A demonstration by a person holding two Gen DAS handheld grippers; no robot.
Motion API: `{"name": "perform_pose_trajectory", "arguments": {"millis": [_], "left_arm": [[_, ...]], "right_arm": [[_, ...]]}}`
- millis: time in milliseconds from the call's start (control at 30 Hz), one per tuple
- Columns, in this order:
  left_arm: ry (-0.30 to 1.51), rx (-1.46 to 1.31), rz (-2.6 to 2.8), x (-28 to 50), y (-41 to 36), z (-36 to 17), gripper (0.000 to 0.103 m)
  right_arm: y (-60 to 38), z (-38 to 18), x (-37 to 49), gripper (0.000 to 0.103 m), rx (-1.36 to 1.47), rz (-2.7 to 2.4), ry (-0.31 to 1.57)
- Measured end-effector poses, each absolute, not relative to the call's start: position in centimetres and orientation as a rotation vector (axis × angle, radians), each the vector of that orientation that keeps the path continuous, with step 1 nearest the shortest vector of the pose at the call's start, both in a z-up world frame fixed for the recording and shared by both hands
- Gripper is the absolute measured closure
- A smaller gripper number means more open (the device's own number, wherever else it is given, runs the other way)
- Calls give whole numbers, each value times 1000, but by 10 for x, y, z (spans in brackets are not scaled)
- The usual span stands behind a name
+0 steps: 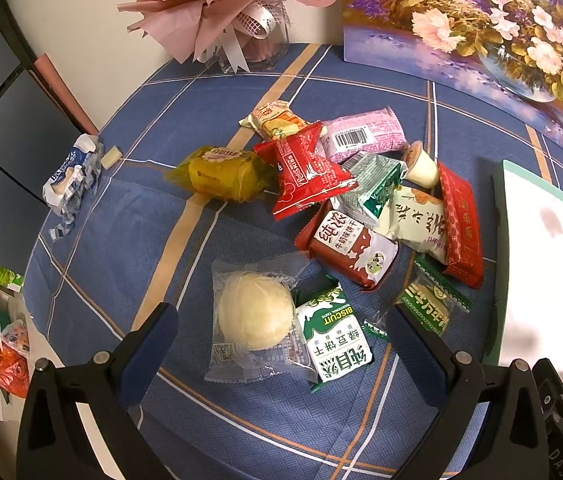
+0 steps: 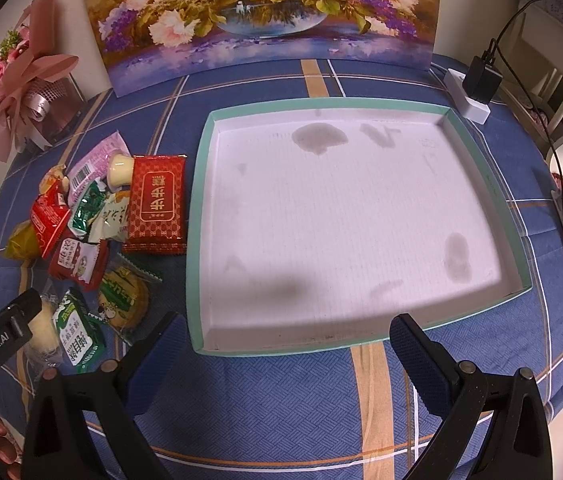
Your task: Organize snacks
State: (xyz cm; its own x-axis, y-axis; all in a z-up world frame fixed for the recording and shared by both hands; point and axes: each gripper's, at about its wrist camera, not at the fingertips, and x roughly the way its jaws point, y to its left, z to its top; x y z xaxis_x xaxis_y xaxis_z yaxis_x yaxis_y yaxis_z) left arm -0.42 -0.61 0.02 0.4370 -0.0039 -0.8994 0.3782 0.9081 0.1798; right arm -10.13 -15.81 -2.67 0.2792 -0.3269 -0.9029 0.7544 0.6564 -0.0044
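The snacks lie in a loose heap on the blue checked tablecloth [image 1: 241, 420], to the left of the tray. Nearest to my left claw [image 1: 281, 330] is a pale round bun in clear wrap [image 1: 255, 316], and a green biscuit packet [image 1: 337, 338] touches its right side. Further away I see a red milk-biscuit pack [image 1: 347, 250], a red twisted packet [image 1: 307, 172], a yellow cake [image 1: 221, 172], a pink pack with a barcode [image 1: 365, 132] and a long red pack [image 2: 157, 202]. My left claw hangs above the bun with the fingers wide apart and it holds nothing.

My right claw [image 2: 285, 338] is also wide and empty, in front of the near edge of the white tray with a mint green rim [image 2: 201, 216]. The tray floor has some grey stains.

Behind stands a flower painting [image 2: 261, 12] against the wall, a pink bouquet [image 1: 217, 4] to its left, and a white power strip with a black charger [image 2: 477, 88] to the right.
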Motion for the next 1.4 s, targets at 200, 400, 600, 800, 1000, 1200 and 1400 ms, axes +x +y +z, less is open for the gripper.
{"name": "perform_pose_trajectory", "arguments": {"millis": [200, 400, 600, 800, 1000, 1200, 1400], "left_arm": [[1105, 380, -243, -3, -6, 0, 0], [1109, 379, -242, -3, -6, 0, 0], [1123, 354, -231, 0, -2, -2, 0], [1228, 205, -148, 22, 25, -17, 0], [1340, 107, -129, 35, 37, -39, 0], [1420, 82, -174, 36, 31, -59, 0], [1430, 114, -170, 36, 21, -68, 3]], "right_arm": [[-159, -27, -101, 0, 477, -763, 1056], [-158, -29, -101, 0, 477, -762, 1061], [-157, -29, -100, 0, 475, -761, 1067], [-150, -23, -87, 0, 489, -673, 1028], [-132, -31, -57, 0, 483, -549, 1024], [-122, -50, -35, 1, 438, -496, 1077], [-122, -55, -32, 1, 411, -515, 1096]]}}
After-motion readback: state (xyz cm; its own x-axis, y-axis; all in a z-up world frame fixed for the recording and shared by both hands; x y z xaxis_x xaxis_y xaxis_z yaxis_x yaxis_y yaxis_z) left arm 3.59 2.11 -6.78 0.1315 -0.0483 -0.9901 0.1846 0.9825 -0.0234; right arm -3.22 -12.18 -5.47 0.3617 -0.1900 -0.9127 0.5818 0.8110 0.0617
